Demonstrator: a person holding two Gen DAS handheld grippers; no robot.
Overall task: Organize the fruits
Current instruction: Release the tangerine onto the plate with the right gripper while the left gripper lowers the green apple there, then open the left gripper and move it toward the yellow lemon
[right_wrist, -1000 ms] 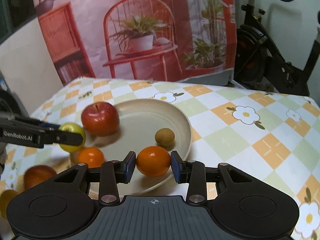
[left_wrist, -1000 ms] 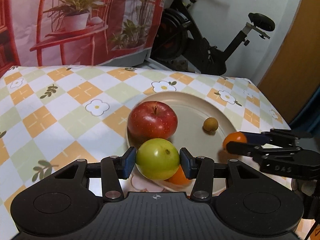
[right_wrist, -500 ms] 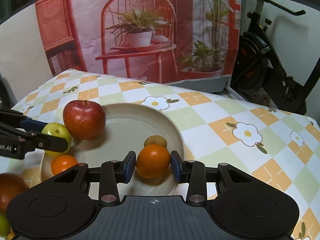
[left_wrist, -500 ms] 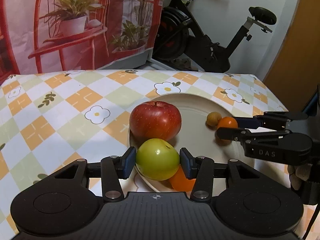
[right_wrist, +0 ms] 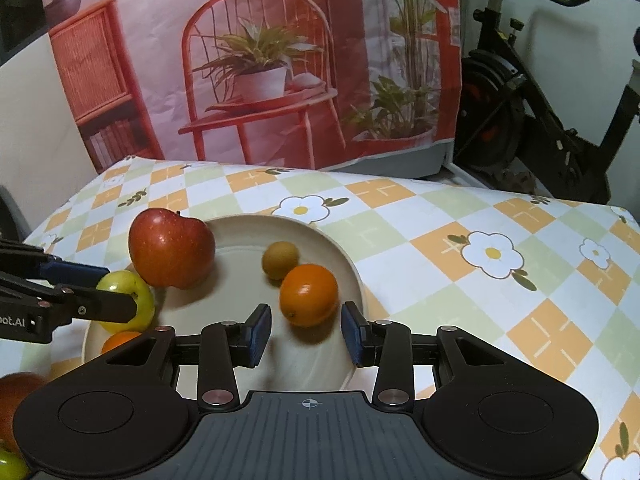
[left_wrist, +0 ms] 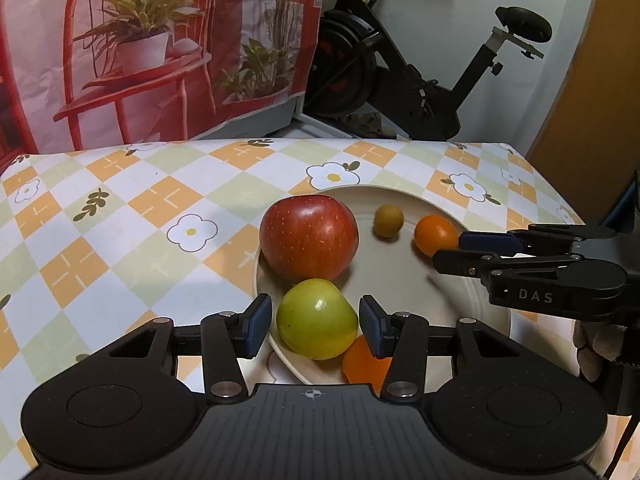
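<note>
Left claw (left_wrist: pixel 316 322): pads standing spread beside the green apple (left_wrist: pixel 317 319), sitting at the plate (left_wrist: pixel 404 280) rim; firm, waxy, grip at widest girth. Right claw (right_wrist: pixel 306 334): spread, flanking the orange (right_wrist: pixel 309 294) resting on the plate; round, rolling easily.

Home: exercise bike (left_wrist: pixel 404 80), flowered tablecloth (left_wrist: pixel 120 216)

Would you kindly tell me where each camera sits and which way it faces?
Left wrist: on the left hand-held gripper, facing the plate and bike; its fingers flank the green apple; the right one enters at right.
Right wrist: on the right hand-held gripper, facing the backdrop; open around the orange.
Shared: plate, red apple, orange, green apple.
</note>
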